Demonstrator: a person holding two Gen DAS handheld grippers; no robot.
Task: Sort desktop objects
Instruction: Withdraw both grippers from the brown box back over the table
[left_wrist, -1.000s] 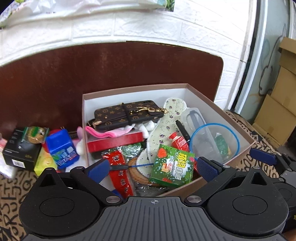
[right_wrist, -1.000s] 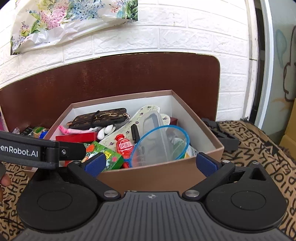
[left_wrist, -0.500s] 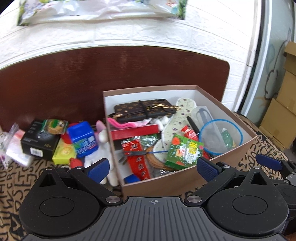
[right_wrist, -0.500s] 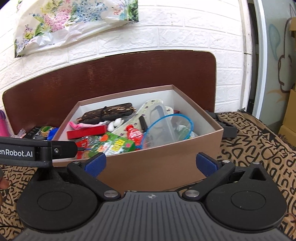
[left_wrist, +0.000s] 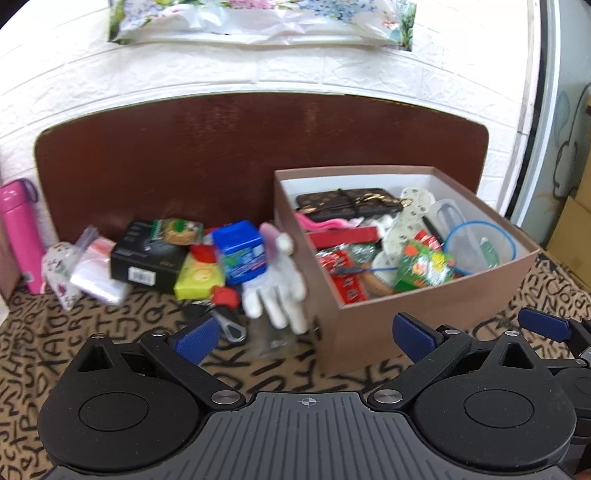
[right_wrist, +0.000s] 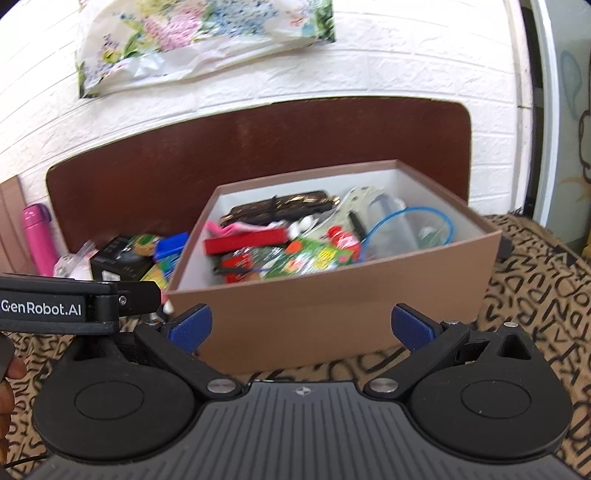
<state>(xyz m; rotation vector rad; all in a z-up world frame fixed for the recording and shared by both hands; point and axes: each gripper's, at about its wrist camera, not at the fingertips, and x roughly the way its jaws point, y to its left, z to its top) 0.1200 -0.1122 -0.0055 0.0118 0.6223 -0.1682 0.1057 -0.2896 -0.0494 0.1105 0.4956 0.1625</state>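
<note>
**Blue pads apart, both tools empty, view swung left to the loose pile**

Blue-padded left gripper (left_wrist: 303, 338) is spread wide with nothing between the pads; a second ago it hung over the box contents, now it has pulled back and panned left, low over the letter-print cloth (left_wrist: 110, 339). Right gripper (right_wrist: 301, 326) is also released and empty, backed off facing the box front.

Just ahead of the left tool: a white plush toy (left_wrist: 275, 291), blurred, beside the brown cardboard box (left_wrist: 424, 310). Behind it sit a blue-lidded container (left_wrist: 240, 251), a yellow packet (left_wrist: 199, 275), a black carton (left_wrist: 147, 254) and a zip bag (left_wrist: 92, 266). A pink bottle (left_wrist: 20, 236) stands far left.

The box already holds a patterned wallet (left_wrist: 347, 205), a green packet (left_wrist: 423, 267) and more. Likely the next pick comes from the pile outside.
</note>
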